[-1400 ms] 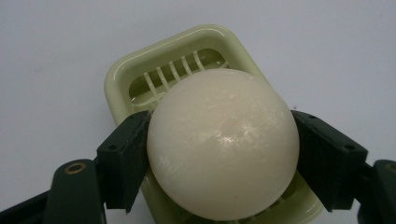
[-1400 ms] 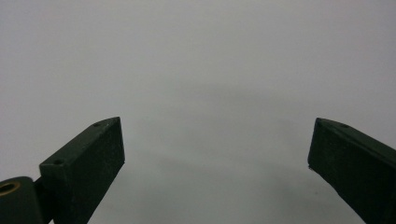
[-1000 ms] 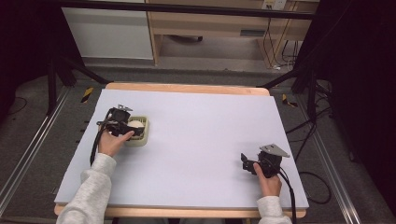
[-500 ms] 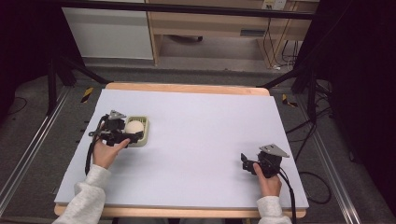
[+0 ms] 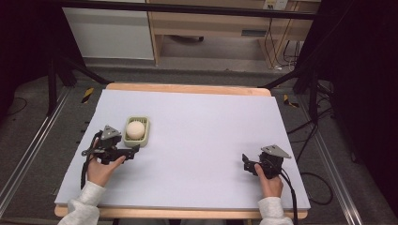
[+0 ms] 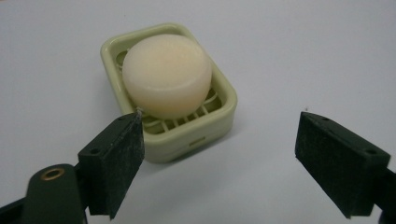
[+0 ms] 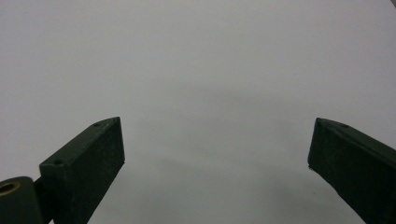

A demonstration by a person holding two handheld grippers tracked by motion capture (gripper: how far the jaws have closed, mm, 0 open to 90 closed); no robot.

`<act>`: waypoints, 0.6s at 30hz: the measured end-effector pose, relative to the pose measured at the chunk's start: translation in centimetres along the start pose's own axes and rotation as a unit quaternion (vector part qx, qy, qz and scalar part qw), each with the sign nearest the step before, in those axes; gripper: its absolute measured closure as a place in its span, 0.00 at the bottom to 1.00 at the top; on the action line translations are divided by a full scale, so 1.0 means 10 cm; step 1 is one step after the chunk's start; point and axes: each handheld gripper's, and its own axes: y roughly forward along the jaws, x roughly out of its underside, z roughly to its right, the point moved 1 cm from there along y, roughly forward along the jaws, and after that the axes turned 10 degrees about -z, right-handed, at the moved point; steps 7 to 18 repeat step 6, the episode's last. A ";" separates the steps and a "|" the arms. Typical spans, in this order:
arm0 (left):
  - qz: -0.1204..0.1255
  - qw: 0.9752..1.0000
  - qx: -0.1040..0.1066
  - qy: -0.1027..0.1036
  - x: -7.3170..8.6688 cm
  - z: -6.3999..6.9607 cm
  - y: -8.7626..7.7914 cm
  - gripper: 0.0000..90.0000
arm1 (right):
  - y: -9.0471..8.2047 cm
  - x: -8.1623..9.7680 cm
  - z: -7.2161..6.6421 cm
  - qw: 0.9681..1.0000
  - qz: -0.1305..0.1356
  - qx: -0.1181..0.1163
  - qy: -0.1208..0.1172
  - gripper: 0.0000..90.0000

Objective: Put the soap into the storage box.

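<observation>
Soap dish [image 5: 137, 132] with round soap [image 5: 135, 129] sits on the desk [image 5: 202, 140], left half, long axis running away from the person. Left gripper [image 5: 133, 151] lies just beside its near edge, far nearer than the right gripper [image 5: 244, 160]. Left jaws have just been opening: now wide, nothing between them, dish just ahead. Right jaws wide, empty.

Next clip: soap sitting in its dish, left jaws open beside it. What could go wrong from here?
The left gripper has just been opening its jaws, with nothing between them. One jaw tip sits close to the green soap dish; a careless sweep might nudge the dish across the table. The round soap rests loose on the slats, so a knock may tip it out. Its domed, smooth shape might slip from flat pads if regrasped.
</observation>
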 end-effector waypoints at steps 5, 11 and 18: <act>0.008 1.000 -0.016 -0.013 0.23 -0.05 -0.08 0.16 | 0.00 0.00 0.00 1.000 0.002 0.000 -0.002 0.04; 0.008 1.000 -0.016 -0.013 0.23 -0.05 -0.08 0.16 | 0.00 0.00 0.00 1.000 0.002 0.000 -0.002 0.04; 0.008 1.000 -0.016 -0.013 0.23 -0.05 -0.08 0.16 | 0.00 0.00 0.00 1.000 0.002 0.000 -0.002 0.04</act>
